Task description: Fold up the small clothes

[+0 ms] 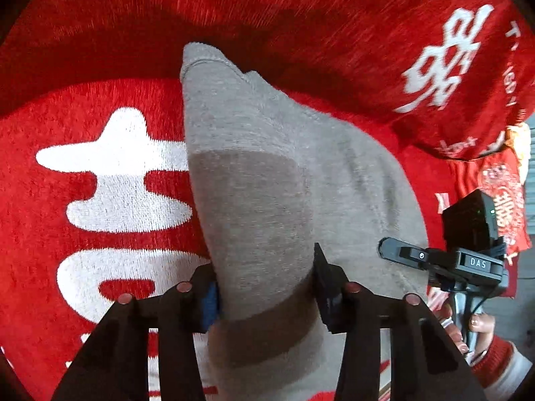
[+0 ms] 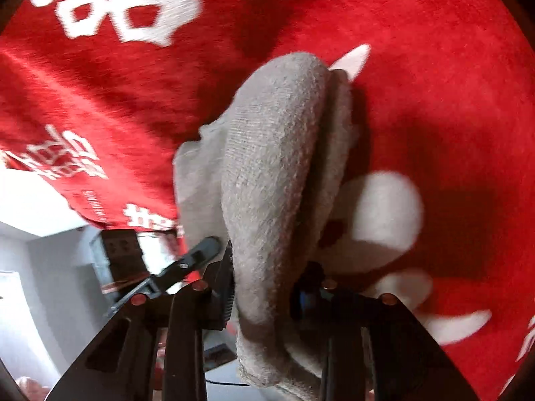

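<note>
Grey knit fills both of your wrist views: the sock (image 1: pixel 267 173) hangs stretched between your two grippers above the red cloth (image 1: pixel 100 50) with its large white characters.

Your left gripper (image 1: pixel 265 292) is clamped on the sock's darker grey band, one pad pressing each side, with the sock's lighter part running up and away from the fingers to its stitched edge.

Your right gripper (image 2: pixel 264 287) is clamped on the other end, where the sock (image 2: pixel 277 167) bunches into thick folds between the pads. The right view is blurred, so it looks like two layers are pinched there, but you cannot be certain.

In the left view your right gripper (image 1: pixel 394 250) shows just beside the sock's right edge, your hand (image 1: pixel 474 330) wrapped round its handle, a red and white sleeve (image 1: pixel 501 364) at the wrist.

A second red cloth (image 1: pixel 434 50) with white print lies rumpled beyond the sock, upper right in the left view.
</note>
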Tool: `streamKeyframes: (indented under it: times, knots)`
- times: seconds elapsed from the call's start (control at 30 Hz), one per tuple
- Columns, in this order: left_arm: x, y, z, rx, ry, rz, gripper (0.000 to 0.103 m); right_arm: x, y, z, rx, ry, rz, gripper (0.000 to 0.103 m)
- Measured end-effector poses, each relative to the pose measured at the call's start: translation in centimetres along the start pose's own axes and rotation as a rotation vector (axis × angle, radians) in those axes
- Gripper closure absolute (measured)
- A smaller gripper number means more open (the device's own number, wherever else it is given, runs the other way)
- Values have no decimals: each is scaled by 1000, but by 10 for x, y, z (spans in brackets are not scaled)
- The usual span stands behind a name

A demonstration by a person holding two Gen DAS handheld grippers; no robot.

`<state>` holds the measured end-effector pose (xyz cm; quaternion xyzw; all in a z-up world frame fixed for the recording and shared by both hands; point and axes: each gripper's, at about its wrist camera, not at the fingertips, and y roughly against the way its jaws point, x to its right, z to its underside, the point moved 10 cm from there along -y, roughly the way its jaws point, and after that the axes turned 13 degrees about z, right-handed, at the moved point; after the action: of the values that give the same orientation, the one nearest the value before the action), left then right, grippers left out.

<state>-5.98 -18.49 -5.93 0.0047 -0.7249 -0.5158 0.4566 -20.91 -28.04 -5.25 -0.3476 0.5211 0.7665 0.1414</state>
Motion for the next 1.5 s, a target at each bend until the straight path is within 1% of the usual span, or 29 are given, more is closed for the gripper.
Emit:
streamKeyframes:
  times: [0.1,0.23,0.37,0.4,0.47,0.53,0.57,0.67,0.73,0.8,0.87,0.9,0.97,1.0,1.07,1.13,1.17,1.2,1.23,1.27,1.3,1.33,1.37,1.4,1.47,1.5]
  knots:
    - [11,19,7,10,-2,46,57,-23,2,12,-16,18,-27,71]
    - [22,44,16,9,-40,61,57,-47,-3,32,-45,49,-31,71]
    - [22,68,31,10,-56,57,57,-63,-16,57,-78,54,-54,71]
    - [18,76,36,13,-48,60,57,-65,-16,63,-84,54,-58,71]
    - [16,80,39,18,-30,63,57,-74,-27,77,-110,49,-78,71]
    - [9,93,50,27,-9,53,57,-82,-34,90,-132,58,-87,71]
    - [8,94,55,29,-7,50,57,-86,-39,98,-146,67,-89,71]
    - [2,107,72,47,10,29,57,-90,-50,113,-178,84,-89,71]
    - [-7,113,83,49,23,14,57,-89,-61,120,-193,91,-64,71]
    - [-22,115,96,41,38,-16,57,-83,-69,122,-195,98,-22,71]
    - [-35,110,105,28,45,-68,57,-70,-73,119,-176,98,48,69]
    - [-43,107,109,23,44,-108,57,-63,-71,114,-157,94,76,68]
    - [-59,105,116,25,43,-184,57,-46,-62,103,-119,75,173,63]
    - [-64,106,118,32,62,-186,57,-42,-61,101,-118,69,194,58]
    - [-67,113,118,63,89,-179,57,-33,-57,96,-116,55,227,57]
    - [-70,125,112,106,106,-186,57,-32,-56,93,-113,40,229,56]
    - [-72,129,111,118,108,-192,57,-33,-58,91,-115,21,218,53]
    - [-74,133,108,134,113,-199,57,-32,-63,89,-136,-25,169,47]
    - [-76,135,104,145,116,-204,57,-26,-67,88,-155,-66,128,47]
    - [-78,137,103,148,117,-208,57,-18,-74,85,-177,-135,75,47]
    - [-82,138,102,146,116,-215,57,-14,-76,84,-183,-175,44,52]
    - [-86,135,100,142,112,-226,57,-15,-79,78,-168,-220,12,66]
    - [-88,131,100,135,106,-247,57,-20,-77,73,-132,-208,15,70]
    - [-91,126,99,125,102,-265,57,-22,-73,72,-106,-166,32,73]
    - [-92,122,103,114,92,-283,57,-42,-59,75,-28,36,122,75]
    - [-93,119,106,109,84,-294,57,-46,-56,77,-12,91,160,76]
